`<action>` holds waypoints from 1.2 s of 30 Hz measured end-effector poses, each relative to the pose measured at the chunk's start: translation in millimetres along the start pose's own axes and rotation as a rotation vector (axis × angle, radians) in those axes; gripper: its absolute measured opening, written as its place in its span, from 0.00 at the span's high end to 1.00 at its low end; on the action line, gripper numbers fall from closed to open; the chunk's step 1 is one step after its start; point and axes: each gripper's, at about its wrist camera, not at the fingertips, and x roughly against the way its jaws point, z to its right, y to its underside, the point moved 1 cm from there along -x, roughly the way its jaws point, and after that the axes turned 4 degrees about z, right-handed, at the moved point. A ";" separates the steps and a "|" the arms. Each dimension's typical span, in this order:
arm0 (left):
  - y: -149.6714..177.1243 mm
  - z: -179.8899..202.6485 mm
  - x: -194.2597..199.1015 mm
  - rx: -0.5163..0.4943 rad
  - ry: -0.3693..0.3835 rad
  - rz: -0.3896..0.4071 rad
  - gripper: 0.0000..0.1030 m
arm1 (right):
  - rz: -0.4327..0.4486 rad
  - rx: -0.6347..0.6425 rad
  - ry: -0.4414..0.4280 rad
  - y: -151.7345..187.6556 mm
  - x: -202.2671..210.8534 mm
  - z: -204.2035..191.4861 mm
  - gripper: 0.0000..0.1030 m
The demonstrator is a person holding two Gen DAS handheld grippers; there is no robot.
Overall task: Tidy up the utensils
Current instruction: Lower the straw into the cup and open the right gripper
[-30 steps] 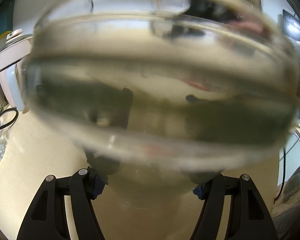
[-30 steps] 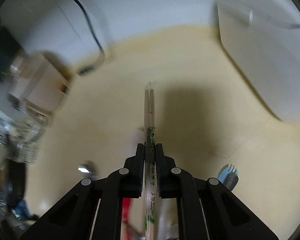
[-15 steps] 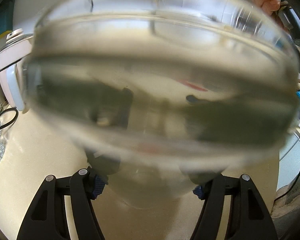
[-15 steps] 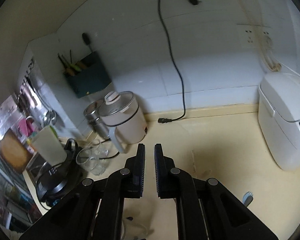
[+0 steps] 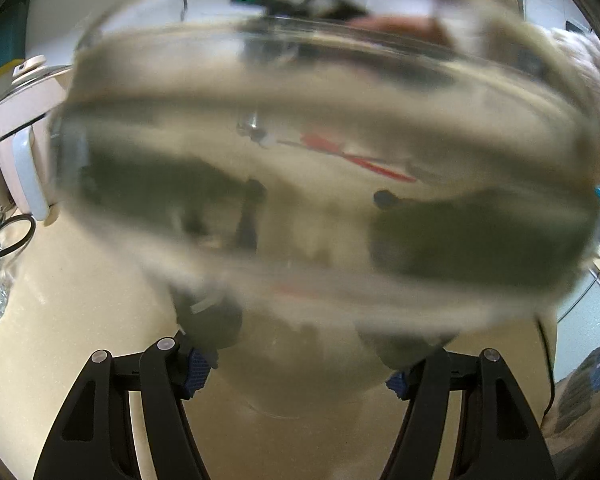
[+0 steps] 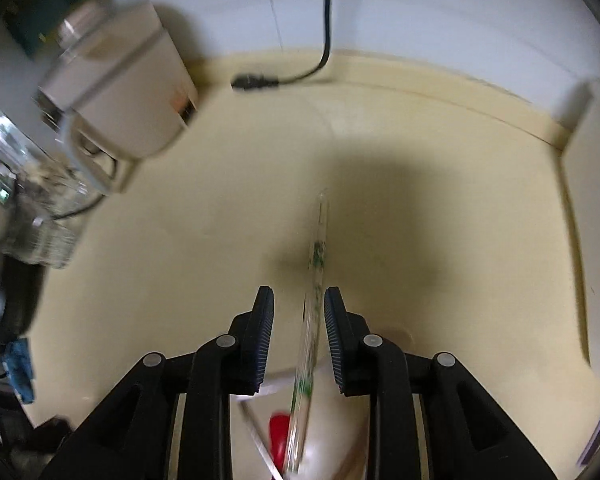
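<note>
My left gripper [image 5: 294,376] is shut on a clear glass cup [image 5: 324,184] that fills most of the left wrist view; a red utensil [image 5: 356,160] shows blurred through the glass. In the right wrist view my right gripper [image 6: 299,304] is open, its pads apart. A clear-wrapped pair of chopsticks with green print [image 6: 314,280] lies between the fingers, close to the right pad [image 6: 334,320], pointing forward over the beige counter. Below the fingers a red utensil [image 6: 279,434] and white wrapping show near the frame bottom.
A white electric kettle [image 6: 116,92] stands at the left, also in the left wrist view [image 5: 24,128]. Glassware [image 6: 48,216] stands beside it. A black plug and cord [image 6: 260,80] lie by the back wall. A white appliance [image 6: 592,200] stands at the right.
My right gripper held the chopsticks a second ago, then swung up empty and nearly shut, and is now open around the chopsticks low over the counter. The left gripper holds the cup still.
</note>
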 end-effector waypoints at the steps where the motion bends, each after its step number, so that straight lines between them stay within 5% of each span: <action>1: 0.4 -0.3 -0.3 0.002 0.001 -0.001 0.30 | -0.017 0.012 0.008 -3.4 -10.2 -1.7 0.75; 5: 1.6 -2.1 -1.5 0.010 0.008 -0.003 0.30 | -0.084 0.075 0.118 -9.5 -41.5 -8.5 0.75; 10: 2.0 -2.4 -2.7 0.014 0.011 -0.004 0.30 | -0.070 0.069 0.103 -8.7 -48.3 -3.2 0.71; 13: 2.0 -5.6 -0.8 0.019 0.016 -0.005 0.30 | -0.070 0.047 0.107 -3.2 -47.1 5.9 0.89; 16: 3.7 -12.2 -1.5 0.020 0.017 -0.005 0.30 | -0.047 -0.026 0.039 2.6 -42.9 17.9 0.90; 25: 3.6 -11.0 -2.3 0.020 0.017 -0.006 0.30 | 0.248 -0.158 -0.165 16.7 54.9 19.6 0.90; 36: 4.3 -12.7 -2.6 0.018 0.014 -0.006 0.30 | 0.593 -0.094 -0.427 49.5 227.6 -59.9 0.90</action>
